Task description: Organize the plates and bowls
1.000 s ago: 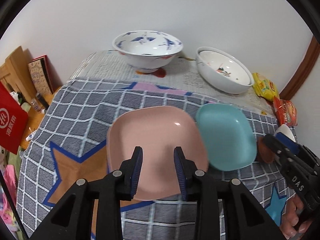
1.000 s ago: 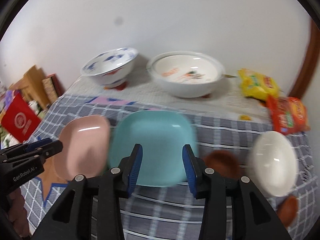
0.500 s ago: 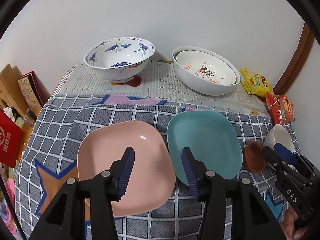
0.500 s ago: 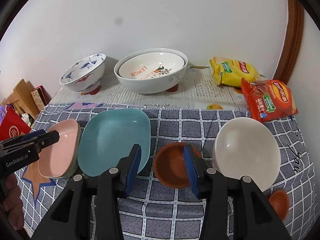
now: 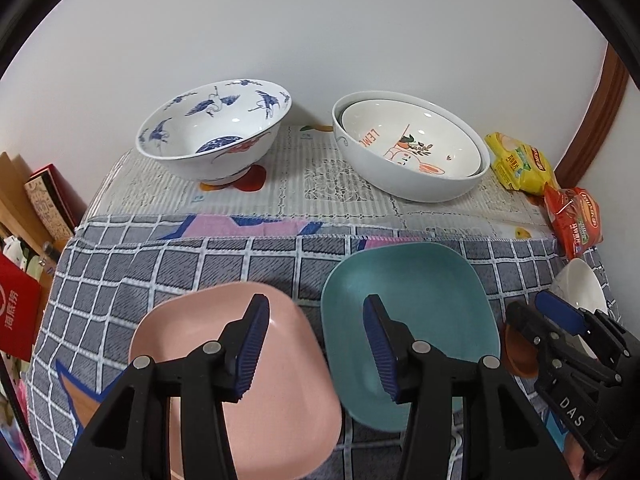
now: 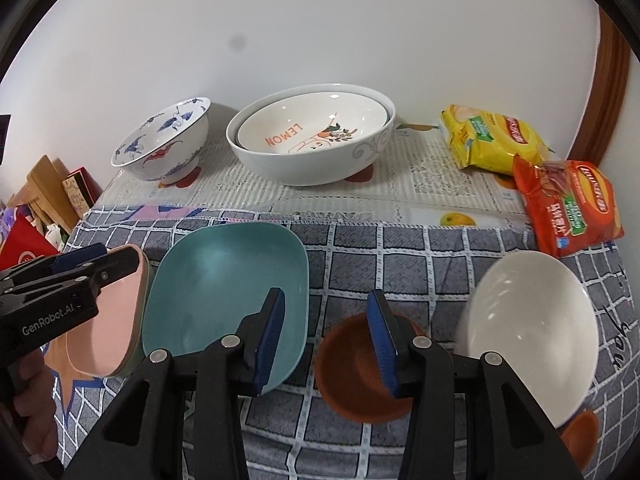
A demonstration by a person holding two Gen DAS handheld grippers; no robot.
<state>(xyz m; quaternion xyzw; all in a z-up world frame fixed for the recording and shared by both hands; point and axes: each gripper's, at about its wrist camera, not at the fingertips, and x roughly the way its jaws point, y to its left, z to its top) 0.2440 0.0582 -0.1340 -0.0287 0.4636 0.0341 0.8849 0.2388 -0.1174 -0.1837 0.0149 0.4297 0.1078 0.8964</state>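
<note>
Right wrist: pink plate [image 6: 106, 320] half hidden.

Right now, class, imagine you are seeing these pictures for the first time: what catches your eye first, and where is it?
The square teal plastic plate and square pink plastic plate lie side by side on the grey checked cloth at the front. Behind them, by the wall, stand the blue-and-white crane-patterned bowl and the white LEMON bowl, nested in a larger white bowl. Both grippers hang open above.
</note>
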